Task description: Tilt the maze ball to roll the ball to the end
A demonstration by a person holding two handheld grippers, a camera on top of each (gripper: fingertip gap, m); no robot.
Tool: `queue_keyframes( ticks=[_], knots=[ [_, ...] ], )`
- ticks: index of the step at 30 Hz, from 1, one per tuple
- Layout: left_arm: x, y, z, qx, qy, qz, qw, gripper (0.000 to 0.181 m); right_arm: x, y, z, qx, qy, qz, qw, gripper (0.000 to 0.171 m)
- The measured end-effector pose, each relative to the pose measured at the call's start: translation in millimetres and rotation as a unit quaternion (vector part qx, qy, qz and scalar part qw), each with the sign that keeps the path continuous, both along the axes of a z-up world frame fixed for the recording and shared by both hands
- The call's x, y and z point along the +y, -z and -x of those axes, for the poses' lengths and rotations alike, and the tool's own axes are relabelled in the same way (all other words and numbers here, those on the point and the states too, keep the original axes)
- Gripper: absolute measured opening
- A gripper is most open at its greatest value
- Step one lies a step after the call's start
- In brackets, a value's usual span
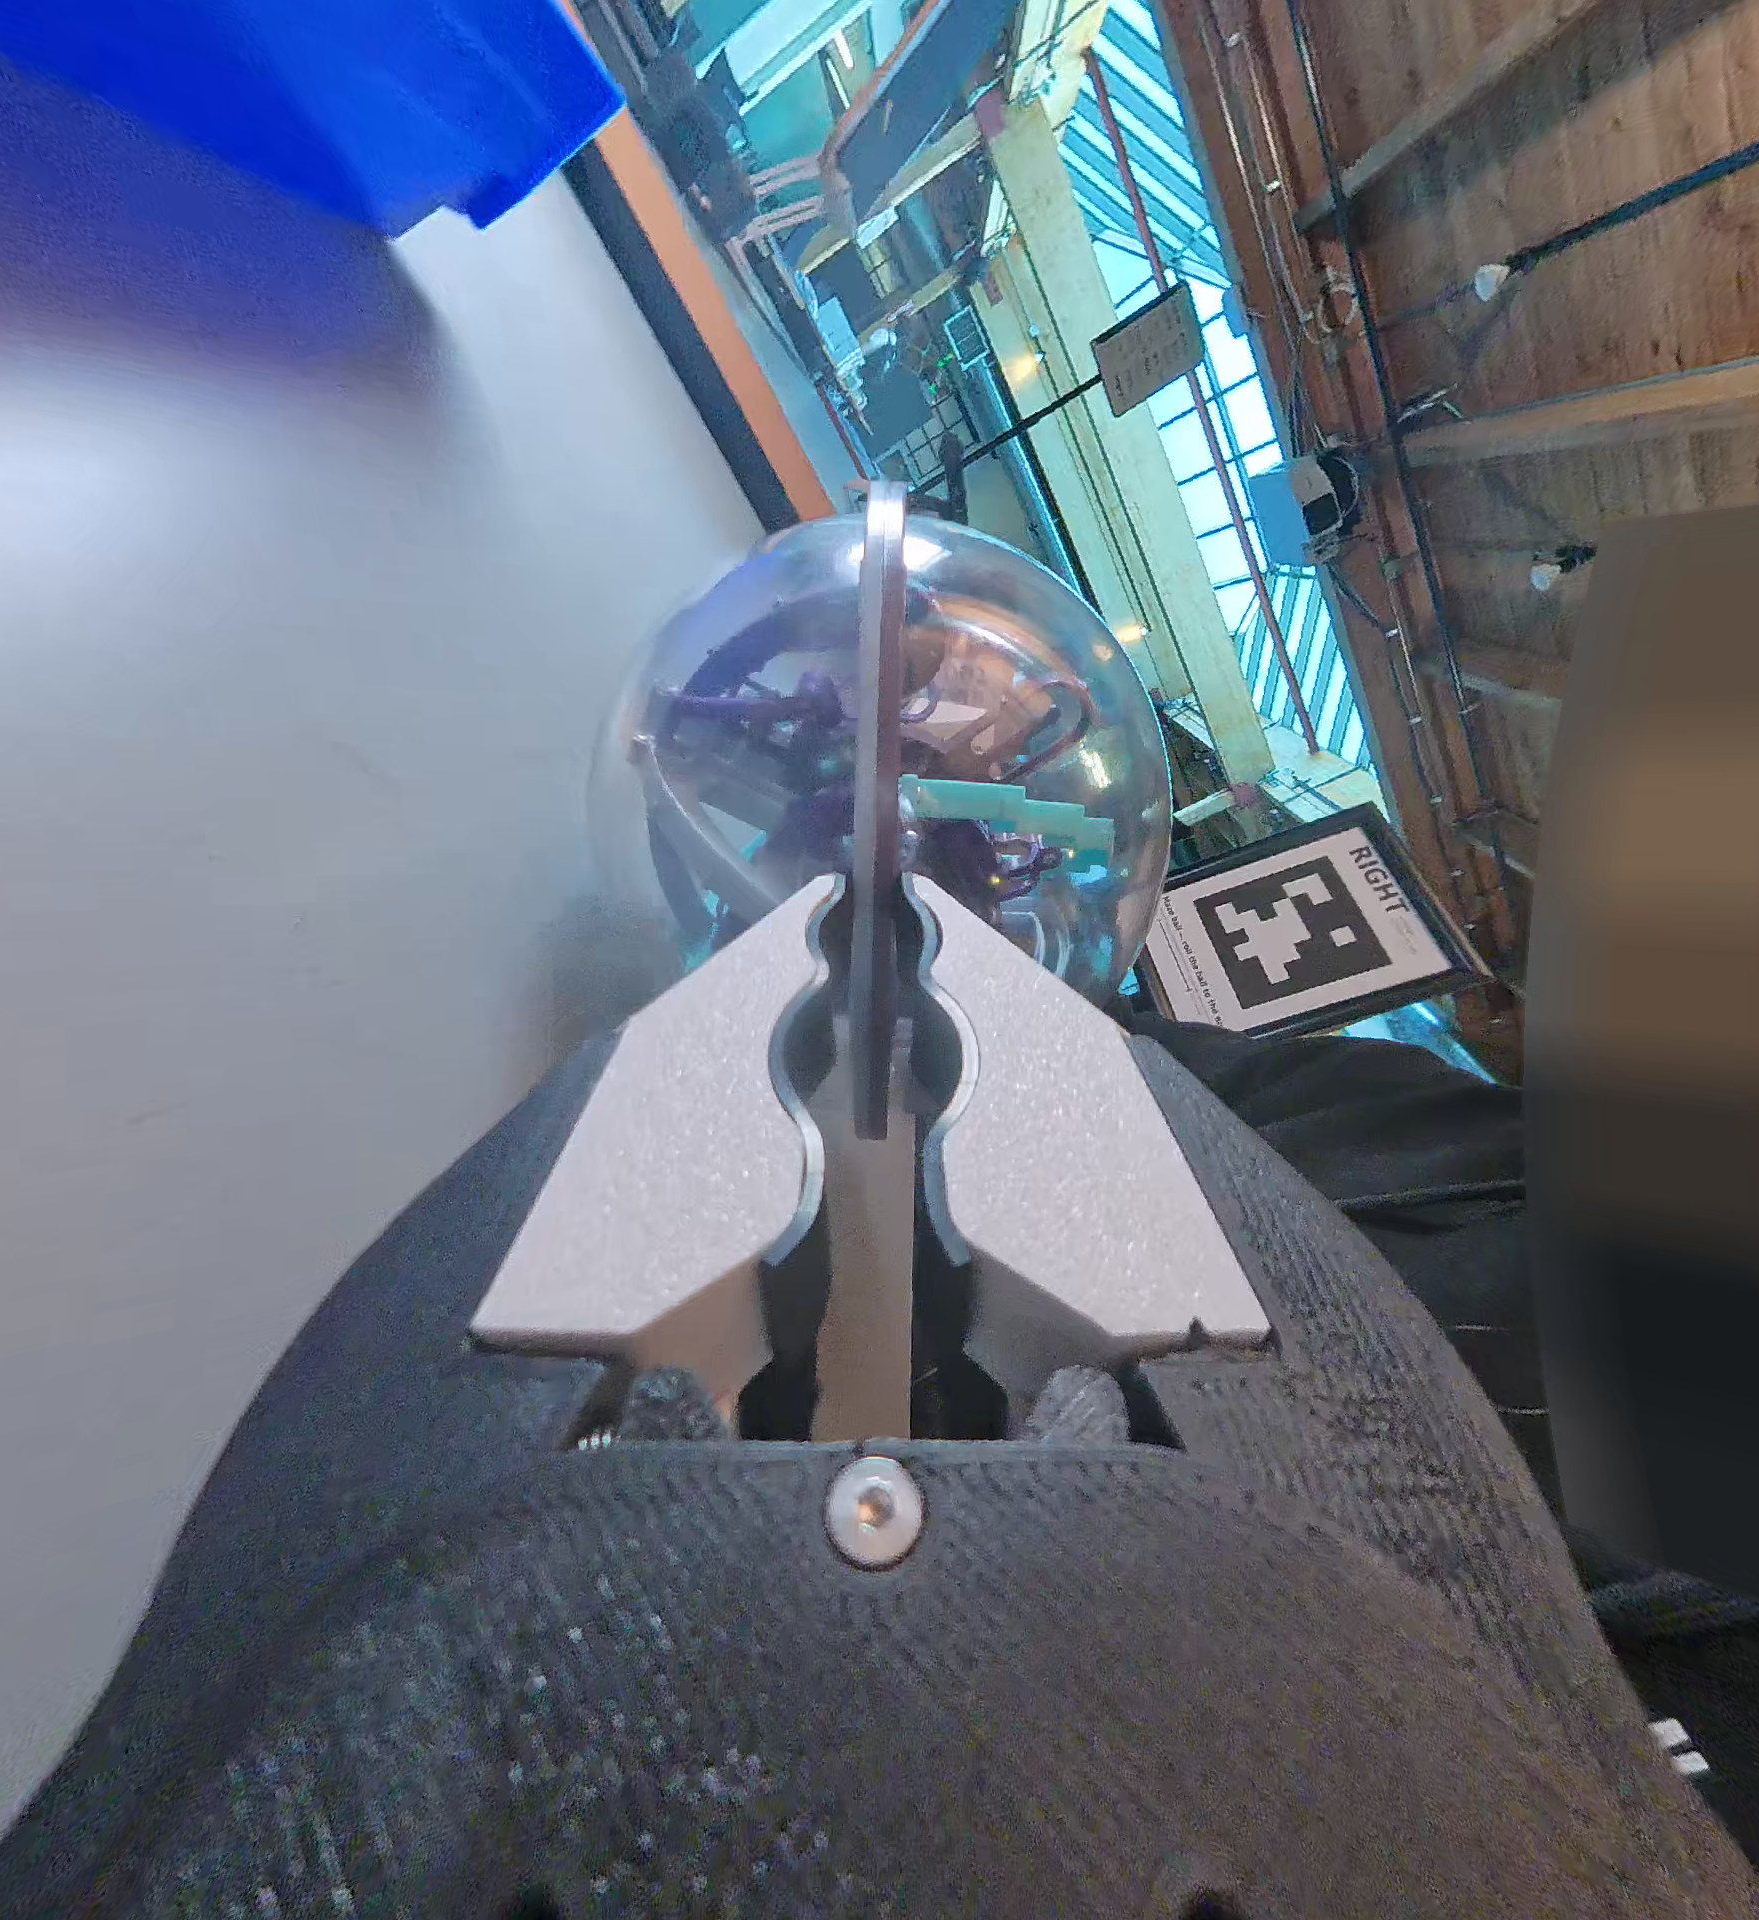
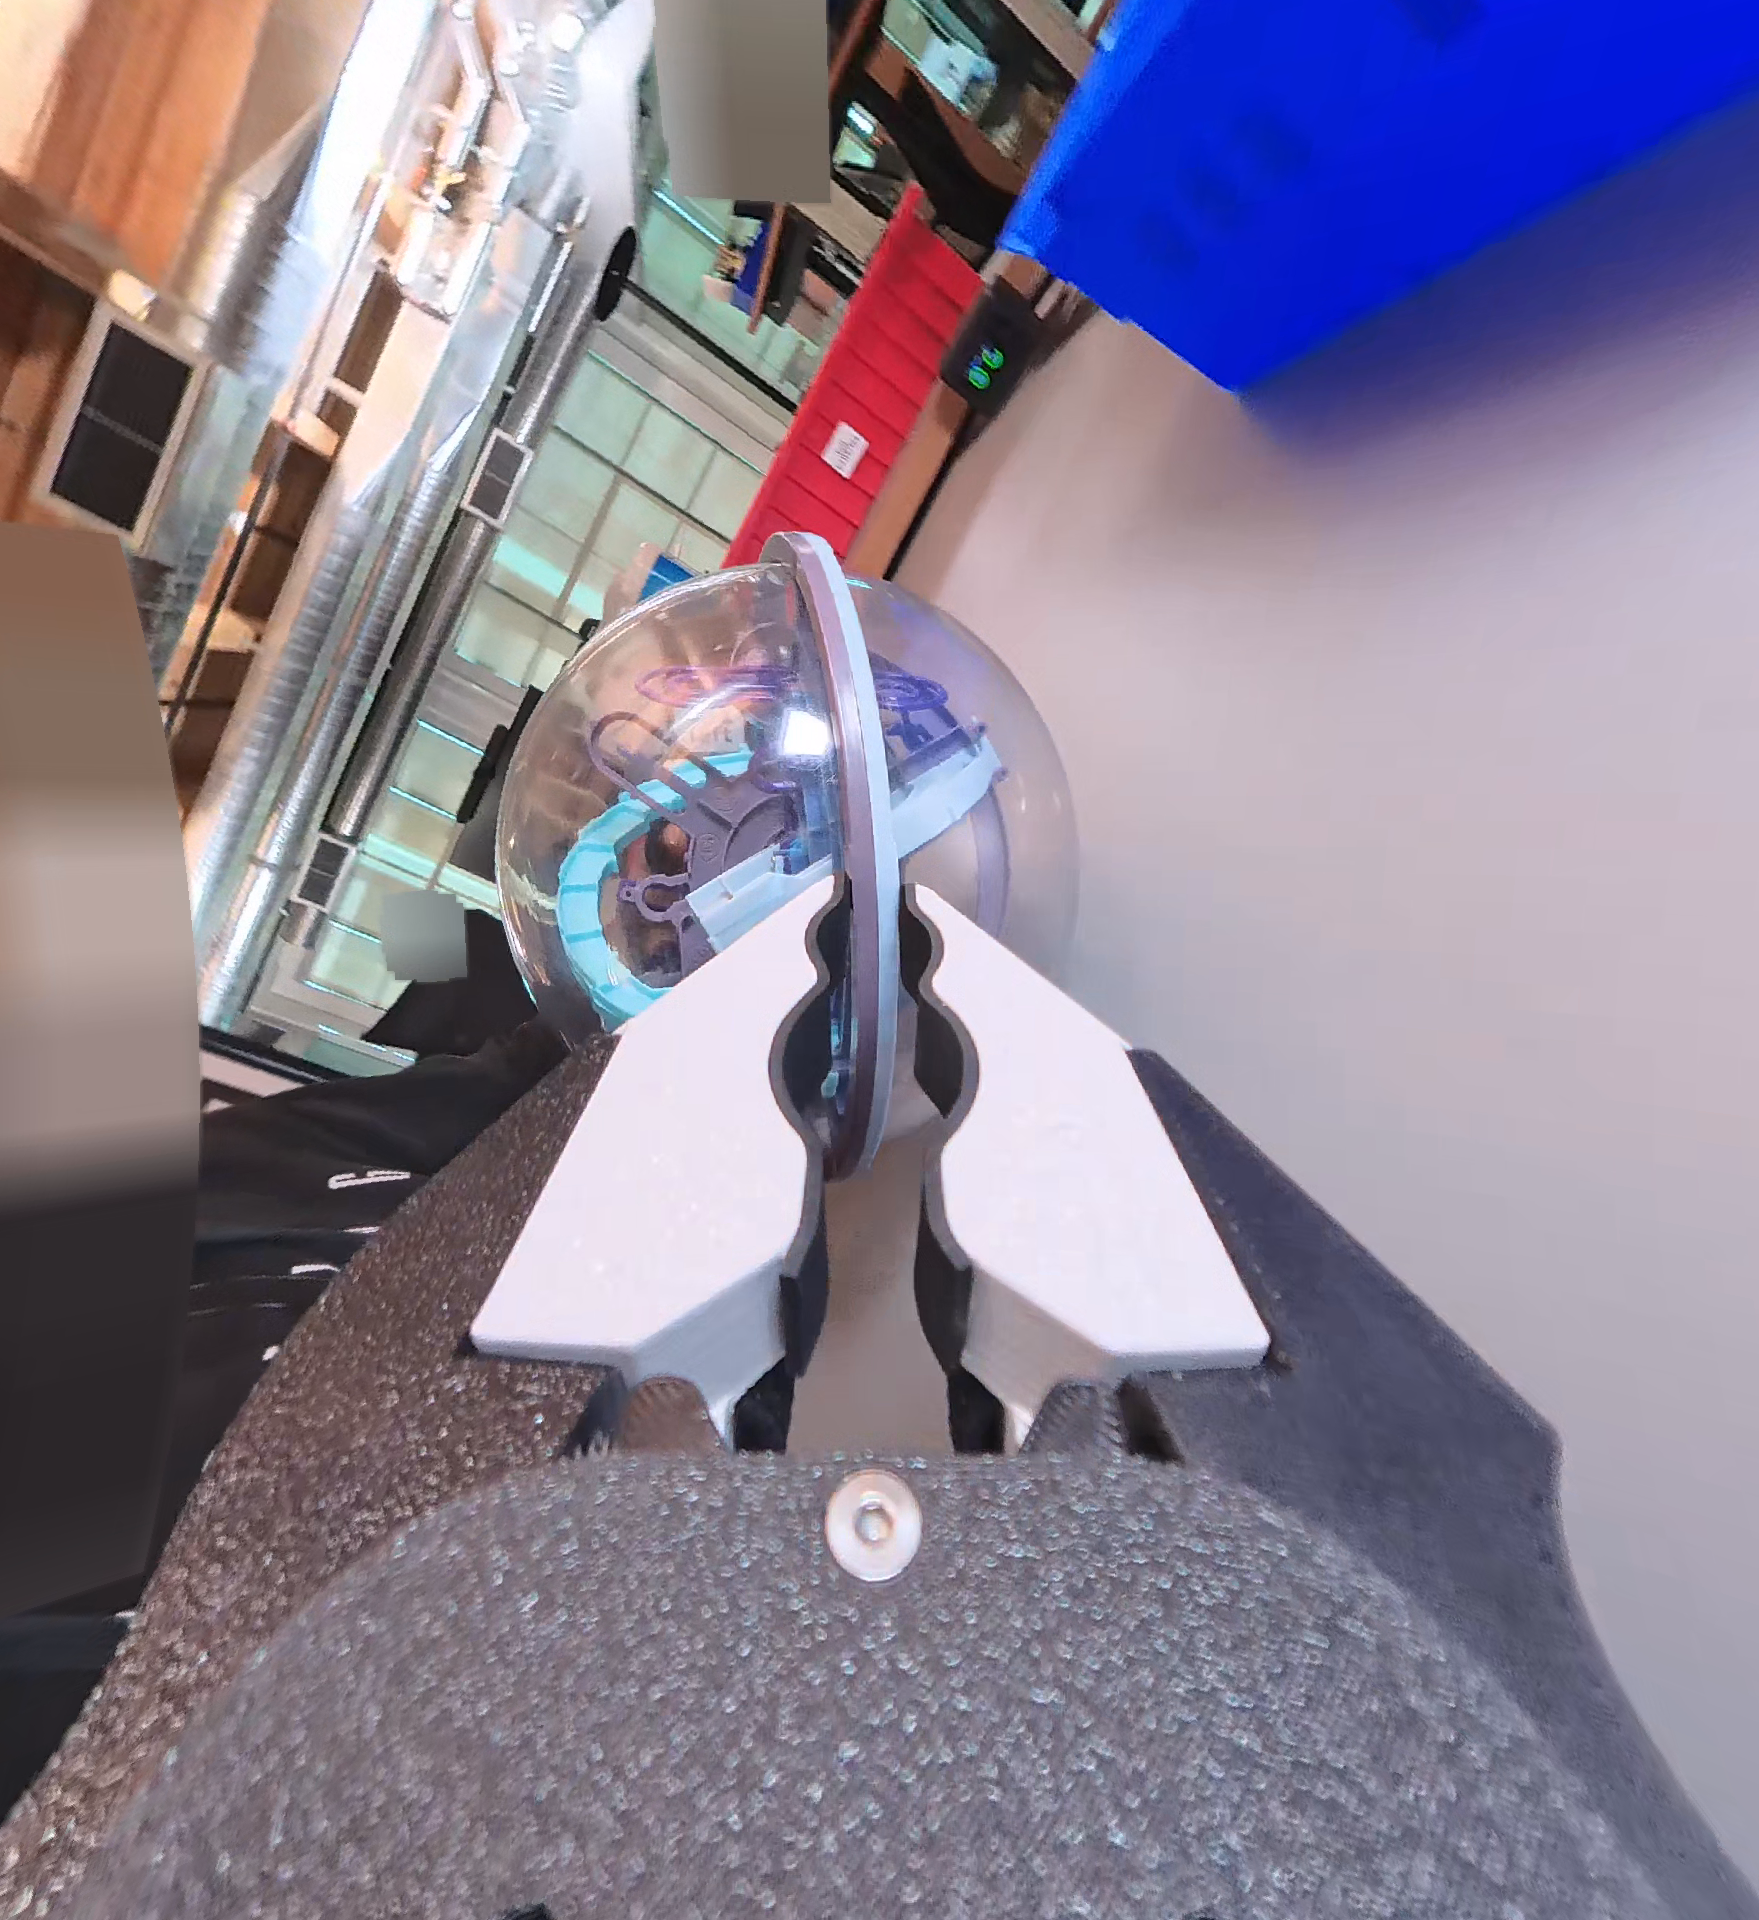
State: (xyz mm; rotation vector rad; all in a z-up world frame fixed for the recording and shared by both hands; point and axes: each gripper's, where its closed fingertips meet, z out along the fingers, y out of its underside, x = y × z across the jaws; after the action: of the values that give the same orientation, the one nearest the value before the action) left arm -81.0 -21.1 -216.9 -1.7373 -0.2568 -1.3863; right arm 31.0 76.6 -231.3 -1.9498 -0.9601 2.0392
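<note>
Both tools were locked on: the left gripper [image 1: 873, 914] pinched the flat rim ring of the clear maze ball [image 1: 1020, 769], and the right gripper [image 2: 877, 914] clamped that same ring from the opposite side. The ball hung lifted between them, over the white table [image 1: 231, 831], with a blue bin [image 2: 1426, 177] behind.

1. Maze ball [image 1: 1020, 769]: 1, a clear sphere with one flat ring round it.
2. Grippers: 2, left gripper [image 1: 877, 914] and right gripper [image 2: 877, 914], 2 white fingers each.
3. Blue bin [image 2: 1426, 177]: 1.
4. Framed marker card [image 1: 1301, 925]: 1.
5. Desk [image 1: 231, 727]: 1.
</note>
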Motion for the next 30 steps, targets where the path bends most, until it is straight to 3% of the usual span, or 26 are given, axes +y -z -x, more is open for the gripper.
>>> queue_keyframes(
  ticks=[6, 10, 14, 17, 18, 20, 23, 26, 30],
  knots=[
    [12, 6, 7, -0.026, 0.006, 0.028, 0.999, 0.006, 16, 2, 9, -0.007, 0.01, 0.003, 1.0, 0.008],
    [18, 8, 11, -0.047, -0.001, 0.04, 0.998, 0.006, 19, -23, 3, 0.062, 0.028, -0.163, 0.984, 0.055],
    [21, 9, 15, -0.063, -0.008, 0.046, 0.997, 0.006, -3, -39, -4, 0.105, 0.035, -0.44, 0.891, 0.094],
    [24, 7, 17, -0.055, -0.014, 0.032, 0.998, 0.006, -25, -26, 0, 0.093, 0.001, -0.543, 0.834, 0.107],
    [24, 2, 18, -0.043, -0.013, 0.008, 0.999, 0.014, -28, -21, 3, 0.089, -0.007, -0.559, 0.824, 0.11],
    [22, -14, 19, -0.004, 0.002, -0.062, 0.998, 0.05, -30, -15, 8, 0.083, -0.02, -0.571, 0.816, 0.111],
    [25, -28, 24, 0.148, -0.011, -0.16, 0.976, 0.103, -28, -12, 14, 0.079, -0.028, -0.572, 0.816, 0.111],
    [28, -38, 6, 0.287, 0.02, -0.247, 0.925, 0.123, -29, -12, 18, 0.082, -0.046, -0.557, 0.825, 0.107],
    [37, -20, -20, 0.425, 0.095, -0.301, 0.848, 0.13, -25, -15, 21, 0.087, -0.056, -0.533, 0.84, 0.105]
  ],
)
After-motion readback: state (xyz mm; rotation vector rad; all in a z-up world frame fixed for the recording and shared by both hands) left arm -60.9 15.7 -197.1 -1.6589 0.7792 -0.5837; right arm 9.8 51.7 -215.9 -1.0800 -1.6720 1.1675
